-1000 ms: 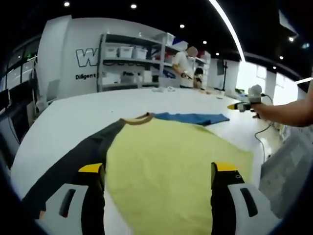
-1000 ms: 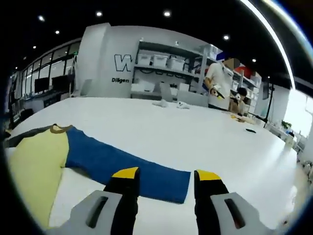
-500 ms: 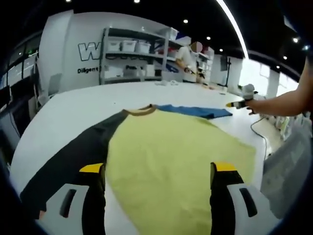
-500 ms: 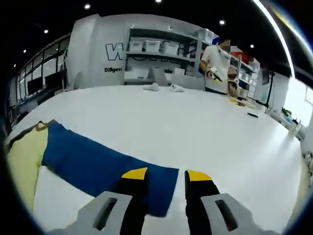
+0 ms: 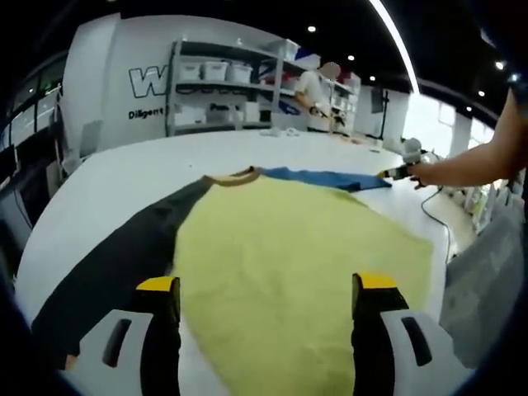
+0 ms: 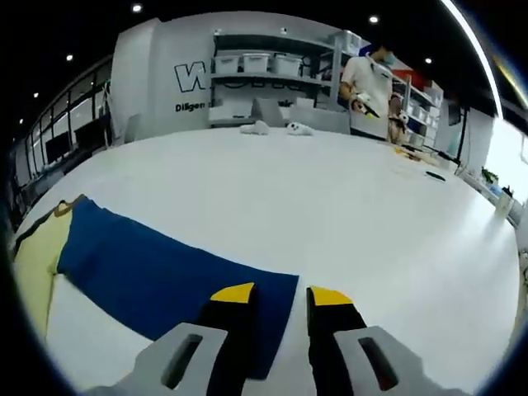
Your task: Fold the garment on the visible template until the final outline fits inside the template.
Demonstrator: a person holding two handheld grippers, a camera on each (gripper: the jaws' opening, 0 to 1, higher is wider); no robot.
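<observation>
Garment: a long-sleeved shirt is spread flat on the white table, with a yellow body, a brown collar at 12 o'clock of the body in the left gripper view, a dark sleeve running toward 8 o'clock and a blue sleeve stretched out on the other side.
Template: no outline can be told apart from the table top in either view.
Left gripper: the left gripper is held low over the yellow body, near the hem; its yellow-tipped jaws stand wide apart with nothing between them, a stance judged to be waiting while the other hand works.
Right gripper: the right gripper is set at the cuff end of the blue sleeve, the cuff edge lying at 12 o'clock just ahead of the tips; the jaws are drawn close but a slit is seen between them, and whether cloth is pinched cannot be told. In the left gripper view it is seen at 2 o'clock, at the sleeve's far end, in a hand.
Stage: the sleeve is judged about to be lifted and folded in over the body; no fold is seen made yet.
Risk: a thin cuff may slip from a shallow pinch.
Background: shelving and a standing person are seen beyond the table.
</observation>
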